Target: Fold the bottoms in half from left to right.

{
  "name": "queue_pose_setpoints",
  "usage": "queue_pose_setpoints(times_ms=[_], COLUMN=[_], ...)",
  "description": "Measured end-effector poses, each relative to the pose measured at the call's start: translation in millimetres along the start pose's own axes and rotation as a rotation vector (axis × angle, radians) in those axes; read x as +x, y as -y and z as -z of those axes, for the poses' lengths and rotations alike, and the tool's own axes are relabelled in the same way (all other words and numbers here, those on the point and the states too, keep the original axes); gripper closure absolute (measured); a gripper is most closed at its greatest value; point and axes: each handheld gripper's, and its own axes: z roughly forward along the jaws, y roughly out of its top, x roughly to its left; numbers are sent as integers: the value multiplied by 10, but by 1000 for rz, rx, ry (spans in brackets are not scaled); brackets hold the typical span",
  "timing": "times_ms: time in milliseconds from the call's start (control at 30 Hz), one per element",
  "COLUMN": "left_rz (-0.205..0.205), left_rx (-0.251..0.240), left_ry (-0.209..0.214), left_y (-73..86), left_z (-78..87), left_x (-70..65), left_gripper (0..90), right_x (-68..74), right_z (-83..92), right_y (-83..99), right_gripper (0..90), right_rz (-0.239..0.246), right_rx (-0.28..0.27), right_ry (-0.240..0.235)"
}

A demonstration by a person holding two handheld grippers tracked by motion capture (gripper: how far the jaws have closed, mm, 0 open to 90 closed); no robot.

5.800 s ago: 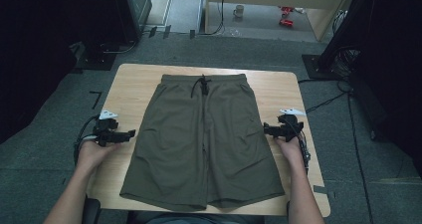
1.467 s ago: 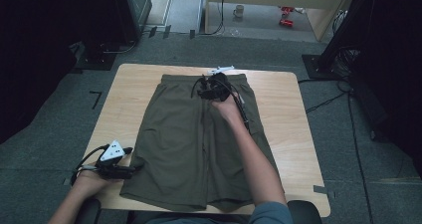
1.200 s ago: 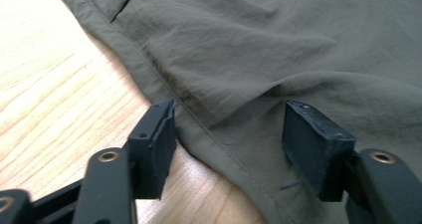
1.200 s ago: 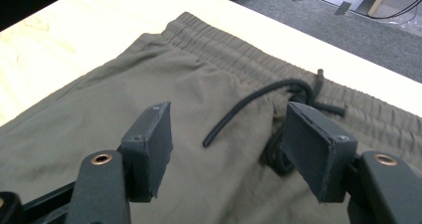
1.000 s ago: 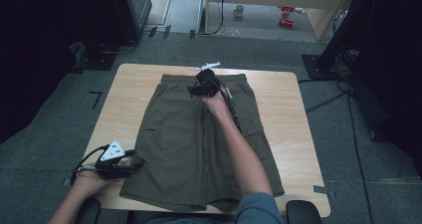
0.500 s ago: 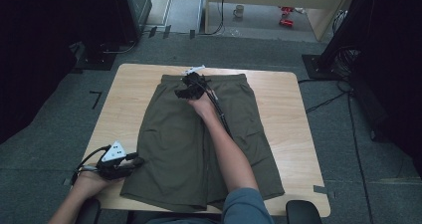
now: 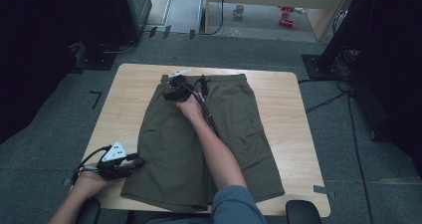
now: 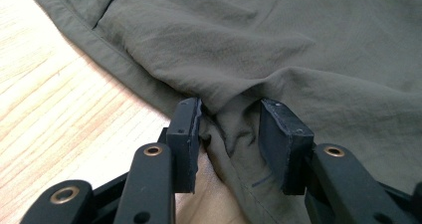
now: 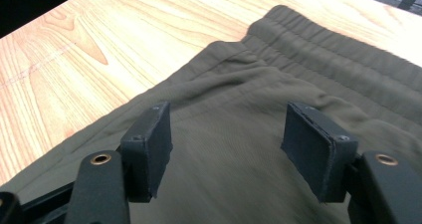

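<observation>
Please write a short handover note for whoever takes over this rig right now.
Left gripper: its jaws have just been closing and have bunched a fold at the shorts' near left hem.
Right gripper: open, above the fabric by the waistband's left end, nothing between the jaws.
The olive shorts lie flat on the wooden table, waistband at the far side.
Done: left hem pinched.
Left: probably grasp at the waistband and fold.

Shorts (image 7: 199, 134) plain olive green; table (image 7: 124, 104) light wood grain; gripper jaws black; floor (image 7: 50, 149) grey

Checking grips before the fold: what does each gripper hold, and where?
Left gripper pinches the shorts at the leg hem; right gripper holds nothing.
</observation>
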Motion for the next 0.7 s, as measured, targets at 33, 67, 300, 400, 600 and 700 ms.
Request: queue_pose_setpoints(times_ms=[33,67,300,400,600,700], left_rz=[2,2,4,17,-33,-30], left_rx=[-1,-1,3,17,11,9], left_ry=[2,2,30,39,22,14], left_y=[1,1,-2,-6,19,16], left_z=[0,0,-4,5,-1,-3], left_x=[2,2,-1,-10,-74,-77], left_gripper=[607,606,467,416,380,401], right_x=[12,26,112,169,311,336], right_z=[-25,-50,-184,-238,-398,-428], right_y=[-5,-12,-59,-65,-33,-20], right_gripper=[345,339,305,297,282,277], right_rz=[-2,-6,-16,-26,3,20], right_rx=[1,4,0,-7,14,7], right_ry=[0,-3,6,-8,29,51])
